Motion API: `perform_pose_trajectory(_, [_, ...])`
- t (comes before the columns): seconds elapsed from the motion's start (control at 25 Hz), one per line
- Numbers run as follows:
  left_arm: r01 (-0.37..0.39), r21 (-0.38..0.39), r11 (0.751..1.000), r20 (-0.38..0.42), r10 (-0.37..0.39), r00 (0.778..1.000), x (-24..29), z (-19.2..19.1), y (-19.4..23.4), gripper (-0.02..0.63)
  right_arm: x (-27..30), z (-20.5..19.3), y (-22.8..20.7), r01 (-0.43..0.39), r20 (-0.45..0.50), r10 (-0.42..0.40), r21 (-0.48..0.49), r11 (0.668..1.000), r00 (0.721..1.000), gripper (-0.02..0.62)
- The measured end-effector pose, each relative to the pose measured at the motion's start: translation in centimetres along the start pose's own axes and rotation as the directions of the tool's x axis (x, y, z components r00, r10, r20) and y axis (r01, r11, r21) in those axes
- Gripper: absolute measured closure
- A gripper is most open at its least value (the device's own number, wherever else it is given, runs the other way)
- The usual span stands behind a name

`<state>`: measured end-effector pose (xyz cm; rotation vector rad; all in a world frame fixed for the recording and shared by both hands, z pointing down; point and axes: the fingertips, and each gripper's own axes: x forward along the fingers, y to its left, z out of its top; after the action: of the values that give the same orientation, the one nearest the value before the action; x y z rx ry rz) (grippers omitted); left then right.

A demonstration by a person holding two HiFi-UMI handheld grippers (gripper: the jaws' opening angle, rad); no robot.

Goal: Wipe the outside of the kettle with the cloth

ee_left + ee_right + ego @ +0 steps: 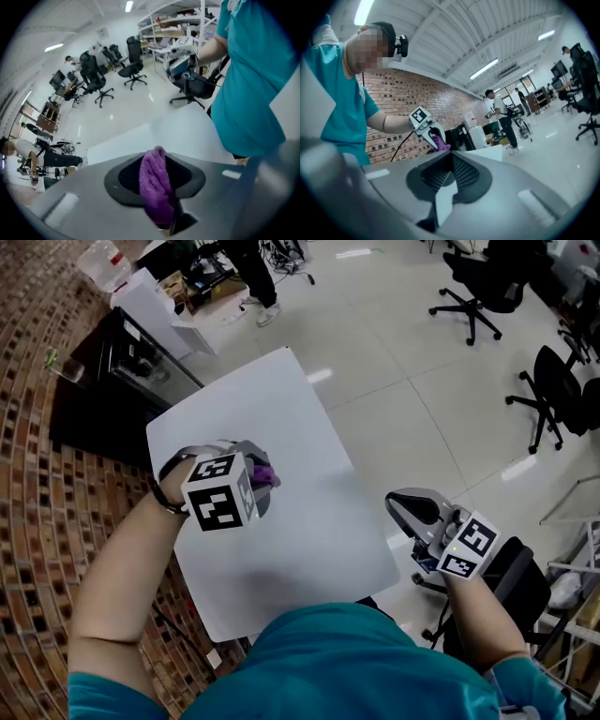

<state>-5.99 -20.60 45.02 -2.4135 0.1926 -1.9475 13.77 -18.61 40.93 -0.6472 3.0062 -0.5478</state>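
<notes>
Head view is showing the left tongs (260,484) pinching the purple cloth (266,475) above the table (319,531), the right tongs (411,509) hanging closed and empty beyond the table's right edge, and no kettle anywhere, so the narrowly pinched cloth could be slipping free once wiping drags on it.

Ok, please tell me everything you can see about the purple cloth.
The purple cloth looks soft and fluffy, like microfibre. It is bunched into a narrow fold and pinched in the left gripper, whose jaws are shut on it; one rounded end sticks out past the tips. It is held over the white table. Nothing else seems to touch it.
</notes>
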Motion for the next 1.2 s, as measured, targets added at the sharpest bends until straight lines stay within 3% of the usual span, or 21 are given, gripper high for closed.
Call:
perform_pose_trajectory(0.12, [0.100,0.036,0.994,-0.115,-0.096,0.989,3.2,0.7,-0.2,0.486,-2.1,0.1,-0.9,0.020,0.022,-0.021,0.025,0.999,1.000,0.592])
perform_pose_trajectory(0.28, [0.206,0.072,0.976,-0.237,-0.184,0.954,6.9,2.2,-0.7,0.483,-4.2,0.1,-1.8,0.040,0.041,-0.042,0.047,0.998,0.998,0.591])
perform_pose_trajectory(0.44, [0.268,0.060,0.962,-0.269,-0.242,0.932,11.0,2.9,-1.5,0.482,-5.5,-0.3,-2.1,0.059,0.028,-0.061,0.050,0.997,0.998,0.591])
perform_pose_trajectory(0.52, [0.252,0.043,0.967,-0.189,-0.239,0.952,11.8,4.1,-1.8,0.482,-5.7,-0.3,-2.1,0.062,0.025,-0.063,0.050,0.997,0.998,0.591])
perform_pose_trajectory(0.6, [0.193,-0.020,0.981,0.002,-0.193,0.981,10.0,6.5,-0.9,0.487,-5.8,-0.1,-1.9,0.064,0.026,-0.065,0.051,0.997,0.998,0.592])
perform_pose_trajectory(0.64, [0.152,-0.075,0.986,0.118,-0.143,0.983,7.6,7.7,0.2,0.493,-5.7,0.1,-1.8,0.063,0.026,-0.065,0.051,0.997,0.998,0.591])
perform_pose_trajectory(0.72, [0.069,-0.200,0.977,0.295,-0.007,0.955,1.6,8.1,3.4,0.497,-5.3,0.3,-1.6,0.059,0.021,-0.060,0.050,0.997,0.998,0.591])
perform_pose_trajectory(0.76, [0.034,-0.259,0.965,0.338,0.058,0.939,-1.1,7.0,4.8,0.499,-5.0,0.3,-1.4,0.057,0.018,-0.058,0.051,0.997,0.998,0.591])
perform_pose_trajectory(0.84, [-0.012,-0.367,0.930,0.359,0.154,0.920,-4.8,2.8,6.5,0.499,-4.0,0.4,-1.0,0.052,0.014,-0.053,0.056,0.997,0.999,0.591])
perform_pose_trajectory(0.96, [-0.004,-0.510,0.860,0.380,0.230,0.896,-6.7,-3.8,6.8,0.503,-1.8,0.7,0.0,0.038,0.009,-0.038,0.048,0.998,0.999,0.591])
perform_pose_trajectory(1.04, [0.026,-0.559,0.829,0.405,0.246,0.881,-6.4,-6.4,5.8,0.505,-0.4,0.9,0.7,0.024,-0.002,-0.024,0.035,0.999,1.000,0.591])
perform_pose_trajectory(1.2, [0.077,-0.601,0.795,0.449,0.257,0.856,-5.7,-9.6,3.7,0.508,1.7,1.0,2.0,0.010,-0.028,-0.010,0.021,1.000,1.000,0.592])
